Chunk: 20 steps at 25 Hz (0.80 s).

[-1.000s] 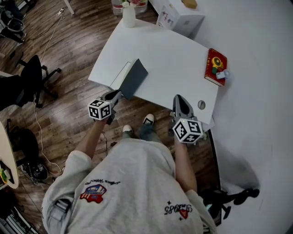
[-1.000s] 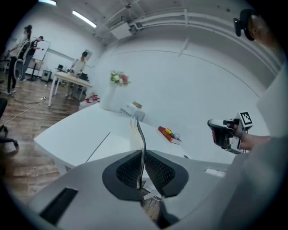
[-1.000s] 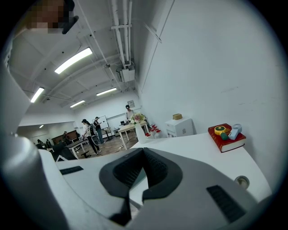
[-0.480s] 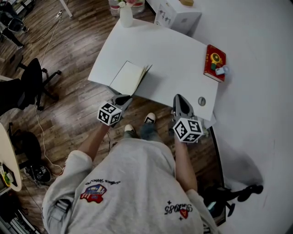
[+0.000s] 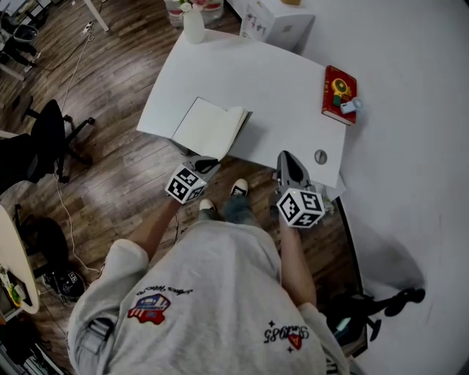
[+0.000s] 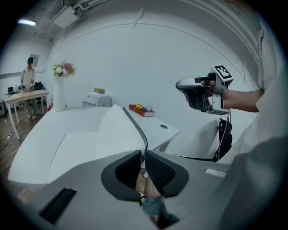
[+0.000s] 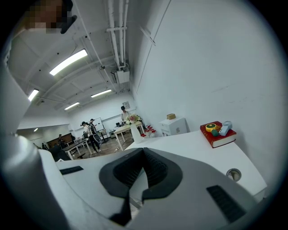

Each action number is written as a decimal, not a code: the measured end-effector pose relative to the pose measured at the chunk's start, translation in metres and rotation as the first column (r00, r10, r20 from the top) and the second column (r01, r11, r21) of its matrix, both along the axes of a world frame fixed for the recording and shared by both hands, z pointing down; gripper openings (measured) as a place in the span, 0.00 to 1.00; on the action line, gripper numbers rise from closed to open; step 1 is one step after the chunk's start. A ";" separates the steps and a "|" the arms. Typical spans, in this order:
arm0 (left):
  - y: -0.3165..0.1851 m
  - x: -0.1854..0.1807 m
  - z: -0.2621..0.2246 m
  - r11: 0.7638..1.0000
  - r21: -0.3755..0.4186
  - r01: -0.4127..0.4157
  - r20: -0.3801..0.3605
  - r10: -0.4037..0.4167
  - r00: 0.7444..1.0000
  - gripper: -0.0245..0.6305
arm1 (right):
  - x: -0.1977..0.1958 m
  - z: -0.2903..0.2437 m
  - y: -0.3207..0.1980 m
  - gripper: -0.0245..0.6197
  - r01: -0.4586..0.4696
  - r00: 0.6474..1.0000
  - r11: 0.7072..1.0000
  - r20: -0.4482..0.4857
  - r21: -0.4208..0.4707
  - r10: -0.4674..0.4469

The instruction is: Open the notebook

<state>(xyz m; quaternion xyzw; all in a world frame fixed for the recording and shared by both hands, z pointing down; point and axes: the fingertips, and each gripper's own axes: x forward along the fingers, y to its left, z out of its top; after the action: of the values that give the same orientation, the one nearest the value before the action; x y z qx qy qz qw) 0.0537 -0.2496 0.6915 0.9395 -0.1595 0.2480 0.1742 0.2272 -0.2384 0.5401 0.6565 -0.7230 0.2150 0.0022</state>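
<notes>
The notebook [image 5: 211,129] lies at the front left edge of the white table [image 5: 278,80]. Its cover is lifted, and the white inner side [image 6: 114,130] faces left with the thin dark edge standing up. My left gripper [image 5: 206,162] is just off the table's front edge, shut on the cover's near corner [image 6: 144,152]. My right gripper [image 5: 287,162] hovers at the front edge further right, well apart from the notebook. Its jaws are shut [image 7: 144,150] with nothing between them. It also shows in the left gripper view as a gripper held in a hand [image 6: 198,92].
A red book [image 5: 338,94] with small objects on it lies at the table's right edge. A round cable hole [image 5: 320,156] is near the right gripper. A white vase [image 5: 193,26] and a white box [image 5: 275,18] stand at the back. An office chair [image 5: 47,135] is at the left.
My left gripper has moved right along the table's front edge with the cover in it. The cover's dark outer side has swung away and white inner paper now shows. The right gripper has stayed put.
</notes>
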 end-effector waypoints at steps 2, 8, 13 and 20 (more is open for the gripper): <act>0.005 0.006 0.006 1.000 -0.009 -0.021 0.012 0.021 1.000 0.08 | 0.001 0.001 0.002 0.03 -0.004 1.000 1.000 0.000 -0.002 0.004; 0.016 0.019 0.024 0.997 -0.059 -0.044 0.035 0.046 0.998 0.09 | 0.003 0.003 0.009 0.03 -0.018 1.000 1.000 -0.001 -0.008 0.018; 0.024 0.027 0.035 0.992 -0.114 -0.053 0.059 0.060 0.996 0.13 | 0.002 0.004 0.013 0.03 -0.025 1.000 1.000 -0.001 -0.010 0.025; 0.032 0.019 0.032 0.980 -0.196 -0.031 0.005 0.033 0.999 0.13 | -0.006 0.006 0.017 0.03 -0.013 1.000 1.000 -0.019 0.000 0.013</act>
<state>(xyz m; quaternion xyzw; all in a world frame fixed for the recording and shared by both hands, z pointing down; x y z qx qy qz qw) 0.0729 -0.2177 0.7238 0.9192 -0.1198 0.2691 0.2612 0.2217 -0.2212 0.5457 0.6633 -0.7187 0.2086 0.0077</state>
